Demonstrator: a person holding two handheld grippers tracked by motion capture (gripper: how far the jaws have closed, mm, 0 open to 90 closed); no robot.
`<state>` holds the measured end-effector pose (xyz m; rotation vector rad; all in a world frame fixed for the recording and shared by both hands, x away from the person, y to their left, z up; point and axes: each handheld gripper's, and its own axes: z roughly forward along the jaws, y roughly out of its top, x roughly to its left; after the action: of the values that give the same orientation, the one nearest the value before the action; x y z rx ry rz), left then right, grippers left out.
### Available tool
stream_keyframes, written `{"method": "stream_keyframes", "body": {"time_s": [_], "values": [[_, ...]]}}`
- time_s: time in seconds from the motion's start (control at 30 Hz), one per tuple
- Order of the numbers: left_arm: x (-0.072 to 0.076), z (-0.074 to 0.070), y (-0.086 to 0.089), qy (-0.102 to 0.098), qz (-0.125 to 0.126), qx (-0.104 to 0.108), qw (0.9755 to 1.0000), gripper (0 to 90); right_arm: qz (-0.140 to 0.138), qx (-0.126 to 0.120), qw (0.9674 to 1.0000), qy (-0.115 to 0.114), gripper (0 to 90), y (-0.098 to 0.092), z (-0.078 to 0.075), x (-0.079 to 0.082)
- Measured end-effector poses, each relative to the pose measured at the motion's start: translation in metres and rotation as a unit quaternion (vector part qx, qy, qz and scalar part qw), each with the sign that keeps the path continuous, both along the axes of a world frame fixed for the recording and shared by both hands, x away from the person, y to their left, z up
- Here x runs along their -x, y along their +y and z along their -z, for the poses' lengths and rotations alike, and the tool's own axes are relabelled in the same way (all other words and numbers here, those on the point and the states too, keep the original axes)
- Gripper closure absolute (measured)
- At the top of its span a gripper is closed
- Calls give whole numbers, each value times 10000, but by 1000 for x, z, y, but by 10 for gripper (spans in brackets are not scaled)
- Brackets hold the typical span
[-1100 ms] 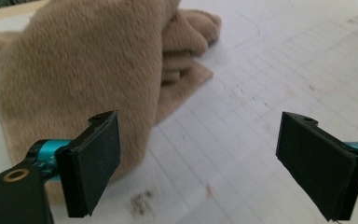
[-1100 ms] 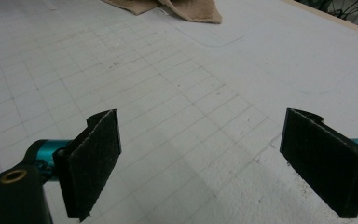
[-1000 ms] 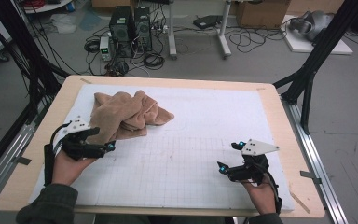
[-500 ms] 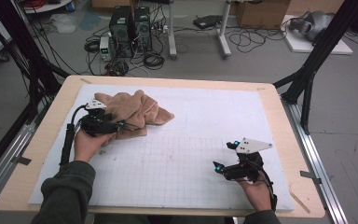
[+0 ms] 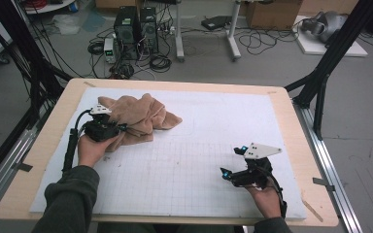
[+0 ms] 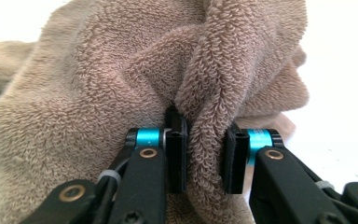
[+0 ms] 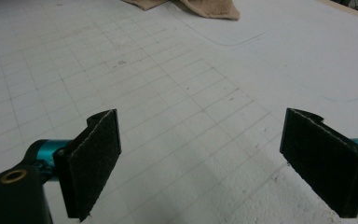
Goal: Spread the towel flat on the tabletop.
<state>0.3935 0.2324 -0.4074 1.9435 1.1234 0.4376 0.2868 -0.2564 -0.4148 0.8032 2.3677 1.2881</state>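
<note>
Since the earlier frame, the left tongs (image 5: 121, 129) have moved up-frame and just closed on a fold of the one crumpled brown terry towel (image 5: 143, 116). The right tongs (image 5: 232, 163) gape wide, holding nothing, at lower right over the white gridded worktop (image 5: 184, 165).

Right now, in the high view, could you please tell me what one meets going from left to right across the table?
Left gripper closed on a fold of the brown towel → bare white gridded mat → right gripper, jaws open over the mat.
</note>
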Motion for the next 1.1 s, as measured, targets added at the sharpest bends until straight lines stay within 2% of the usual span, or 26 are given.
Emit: {"method": "stream_keyframes", "body": {"time_s": [0.13, 0.17, 0.27, 0.3, 0.4, 0.43, 0.53, 0.63, 0.67, 0.7, 0.77, 0.8, 0.87, 0.93, 0.97, 1.0, 1.1], "values": [[6, -5, -3, -23, 179, 1, 9998, 775, -23, 10, 10000, -40, 115, 0, -3, 1], [12, -10, -6, -75, 327, 74, 9994, 777, -17, 14, 10000, -38, 115, 0, -3, 1], [18, -15, -10, -122, 471, 129, 9987, 780, -14, 13, 10000, -43, 115, 0, -5, 3], [25, -19, -14, -173, 616, 112, 9979, 781, -12, 26, 10000, -72, 115, -1, -6, 3], [34, -22, -19, -205, 746, 144, 9969, 781, -2, 38, 10000, -68, 115, -2, -7, 6], [44, -23, -22, -249, 869, 197, 9957, 781, -10, 41, 9999, -94, 115, -2, -8, 7], [56, -23, -26, -261, 983, 185, 9946, 781, 3, 45, 9999, -112, 115, -3, -9, 8], [72, -21, -30, -281, 1117, 164, 9932, 781, 2, 52, 9999, -112, 115, -4, -10, 9], [82, -20, -30, -290, 1202, 127, 9922, 781, 6, 48, 9999, -112, 115, -3, -10, 9], [82, -20, -30, -290, 1202, 127, 9922, 781, 6, 48, 9999, -112, 115, -3, -10, 9], [95, -17, -31, -294, 1293, 192, 9910, 782, -25, 62, 9999, -118, 115, -1, -10, 10], [106, -15, -31, -289, 1381, 129, 9899, 781, -28, 61, 9999, -102, 115, 0, -9, 10], [109, -14, -31, -284, 1417, 123, 9894, 781, -61, 65, 9999, -86, 115, 2, -8, 9], [119, -10, -30, -248, 1500, 184, 9882, 781, -74, 70, 9999, -74, 115, 4, -8, 9], [125, -7, -28, -236, 1554, 66, 9876, 779, -103, 86, 9999, -72, 115, 6, -7, 9], [125, -7, -28, -236, 1554, 66, 9876, 777, -102, 88, 9999, -57, 115, 7, -7, 9], [134, -3, -22, -165, 1617, 120, 9866, 703, -144, 114, 9998, -59, 115, 11, -7, 8]]}}
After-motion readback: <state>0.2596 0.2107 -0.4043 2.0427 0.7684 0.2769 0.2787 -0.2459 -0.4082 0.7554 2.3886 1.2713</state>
